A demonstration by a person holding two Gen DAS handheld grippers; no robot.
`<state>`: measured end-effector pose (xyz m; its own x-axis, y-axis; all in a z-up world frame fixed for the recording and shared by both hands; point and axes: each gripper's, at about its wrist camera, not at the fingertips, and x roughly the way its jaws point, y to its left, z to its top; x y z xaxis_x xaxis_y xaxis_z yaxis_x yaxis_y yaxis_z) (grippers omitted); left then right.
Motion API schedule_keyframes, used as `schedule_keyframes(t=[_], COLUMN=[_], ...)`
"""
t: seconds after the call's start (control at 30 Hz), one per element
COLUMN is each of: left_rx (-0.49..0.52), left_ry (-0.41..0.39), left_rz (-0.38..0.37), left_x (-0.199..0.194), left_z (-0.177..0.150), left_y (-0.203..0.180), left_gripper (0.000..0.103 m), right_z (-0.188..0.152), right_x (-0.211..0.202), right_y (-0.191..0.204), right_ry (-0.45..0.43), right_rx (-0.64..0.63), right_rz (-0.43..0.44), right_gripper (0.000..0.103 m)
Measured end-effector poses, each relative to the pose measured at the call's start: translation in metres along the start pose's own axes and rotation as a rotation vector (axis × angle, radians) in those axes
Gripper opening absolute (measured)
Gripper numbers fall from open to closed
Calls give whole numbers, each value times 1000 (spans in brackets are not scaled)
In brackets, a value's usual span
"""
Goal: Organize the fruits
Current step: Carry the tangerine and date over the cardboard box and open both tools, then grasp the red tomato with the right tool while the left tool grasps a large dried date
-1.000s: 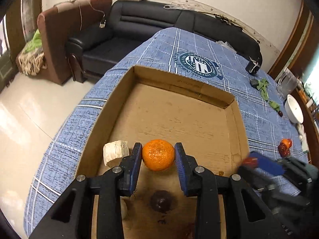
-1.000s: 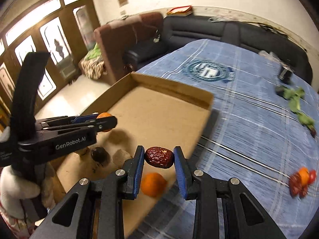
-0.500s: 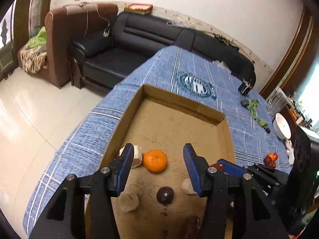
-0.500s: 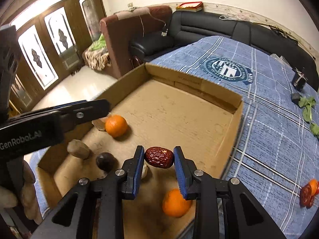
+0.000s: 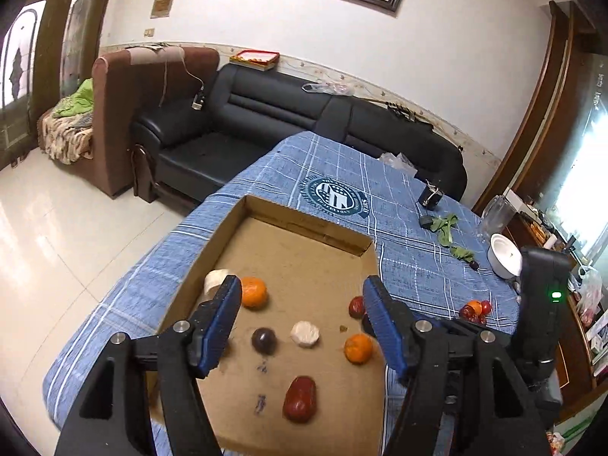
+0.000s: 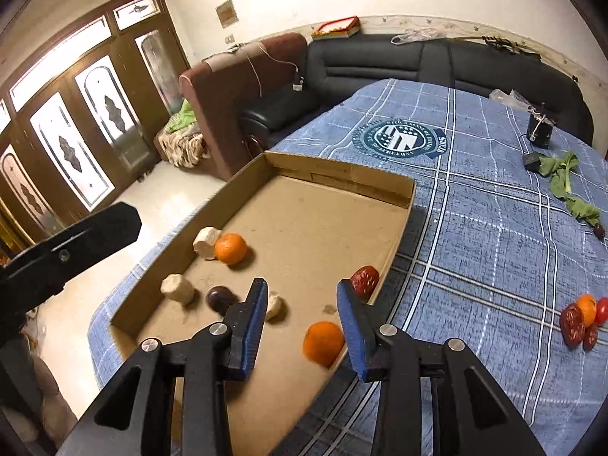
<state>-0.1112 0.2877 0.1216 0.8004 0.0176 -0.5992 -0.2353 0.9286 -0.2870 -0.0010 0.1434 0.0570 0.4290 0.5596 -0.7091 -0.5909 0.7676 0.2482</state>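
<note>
A shallow cardboard box lies on the blue checked tablecloth. It holds two oranges, a dark round fruit, pale chunks, a red fruit and a red date by the right wall. My left gripper is open and empty above the box. My right gripper is open and empty above the box's right side.
A small pile of red and orange fruits lies on the cloth to the right. A white bowl, green leaves and a dark jar stand farther back. A black sofa lies beyond the table.
My left gripper let go of the orange, opened and rose away from the box. My right gripper opened and released the red date, which now lies in the box by the right wall.
</note>
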Motion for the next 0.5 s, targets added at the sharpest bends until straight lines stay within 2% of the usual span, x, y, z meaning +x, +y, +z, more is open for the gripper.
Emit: schedule_keyframes(t=[0.07,0.13,0.37,0.5], left_rx=[0,-1,48,115], left_ry=[-17,-36,-85,-97], left_rz=[17,20,-41,-73], left_x=[-12,-23,-57,-74], left_z=[-3,-3,-18,-33], left_y=[1,0,-28,-52], left_gripper=[68,69,74,75], right_z=[-9,-15,-51,-74], right_x=[-16,-36,-105,-137], right_y=[0,-3,-39,-47], right_ry=[-40,-88,-208,-246], right_rx=[-1,1,179,226], right_rz=[2,-29,-82,-129], right_gripper=[52,56,62,64])
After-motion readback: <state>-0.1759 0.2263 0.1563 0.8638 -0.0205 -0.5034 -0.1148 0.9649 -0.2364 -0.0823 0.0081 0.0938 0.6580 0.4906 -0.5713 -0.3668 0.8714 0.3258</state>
